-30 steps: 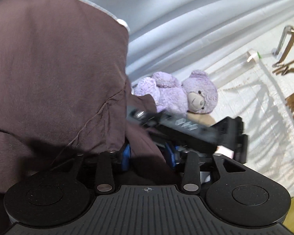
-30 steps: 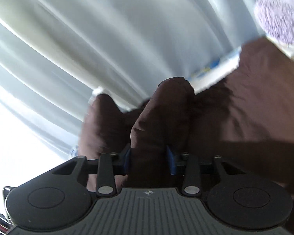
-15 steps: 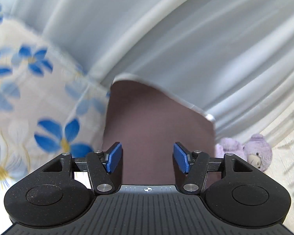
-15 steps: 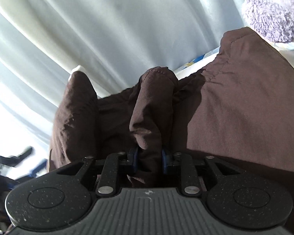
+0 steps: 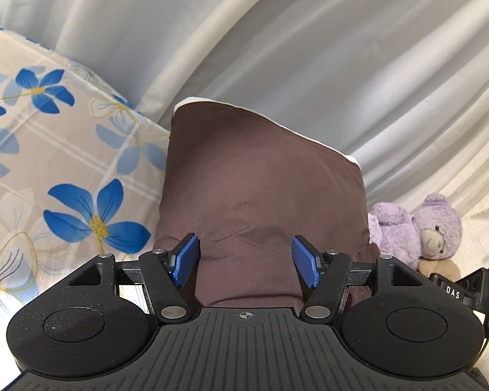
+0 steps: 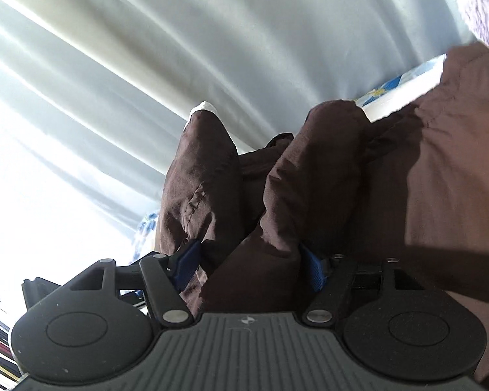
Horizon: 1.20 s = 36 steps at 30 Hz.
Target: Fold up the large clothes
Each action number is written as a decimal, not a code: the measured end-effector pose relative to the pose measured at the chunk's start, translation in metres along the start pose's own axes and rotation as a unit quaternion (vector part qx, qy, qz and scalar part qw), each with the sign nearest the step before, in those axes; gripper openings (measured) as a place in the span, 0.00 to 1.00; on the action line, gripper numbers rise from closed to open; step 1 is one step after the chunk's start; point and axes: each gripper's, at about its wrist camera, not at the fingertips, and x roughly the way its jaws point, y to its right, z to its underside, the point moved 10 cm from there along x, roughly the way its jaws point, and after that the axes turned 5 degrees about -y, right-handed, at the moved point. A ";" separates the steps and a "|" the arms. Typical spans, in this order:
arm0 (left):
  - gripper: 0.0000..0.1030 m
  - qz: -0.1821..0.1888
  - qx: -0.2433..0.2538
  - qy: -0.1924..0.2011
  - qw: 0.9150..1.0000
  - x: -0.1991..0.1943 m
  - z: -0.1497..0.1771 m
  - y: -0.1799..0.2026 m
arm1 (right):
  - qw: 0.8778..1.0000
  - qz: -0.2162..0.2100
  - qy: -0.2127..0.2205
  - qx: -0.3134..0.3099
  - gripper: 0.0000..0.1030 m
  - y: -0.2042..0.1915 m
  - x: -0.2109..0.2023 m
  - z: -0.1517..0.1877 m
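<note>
A brown garment (image 5: 260, 176) lies folded on a flowered bedsheet (image 5: 65, 150), directly ahead of and beneath the left gripper (image 5: 246, 260), whose blue pads (image 5: 187, 259) stand spread above the cloth with nothing pinched between them, having just been opening. On the other side, the right gripper (image 6: 249, 265) has also just been opening; a bunched ridge of the same garment (image 6: 309, 176) sits between its jaws, the pads apart and seemingly no longer pressing, though fabric hides much of them. The risk from here, judging by how the cloth lies, is that this raised ridge and a second hump beside it slump or spring loose once the gripper backs away, leaving the fold lumpy or uneven; a pad could also snag the loose fabric on the way out and drag the layer askew. The neat panel ahead of the left gripper, with a pale edge showing at its far corners, could be pulled out of square the same way. Beyond both grippers hang pale, pleated curtains (image 5: 309, 49), brightly backlit to the left of the right gripper. A purple teddy bear (image 5: 417, 228) sits to the right of the left gripper, close to the garment's edge.
</note>
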 end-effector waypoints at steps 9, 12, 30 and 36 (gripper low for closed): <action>0.66 -0.005 0.006 -0.005 1.000 0.006 0.001 0.001 | 0.999 0.018 -0.016 -0.027 0.67 -0.007 0.006 0.005; 0.66 -0.008 0.009 -0.008 1.000 0.008 0.002 0.000 | 0.997 0.050 -0.013 -0.053 0.44 -0.014 0.018 0.009; 0.78 0.011 0.025 -0.009 1.000 -0.049 0.036 -0.007 | 0.991 0.078 0.030 -0.108 0.34 -0.018 0.006 0.017; 0.80 0.023 -0.039 -0.020 0.999 -0.002 0.006 -0.023 | 0.994 0.062 0.037 -0.082 0.42 -0.011 0.008 0.016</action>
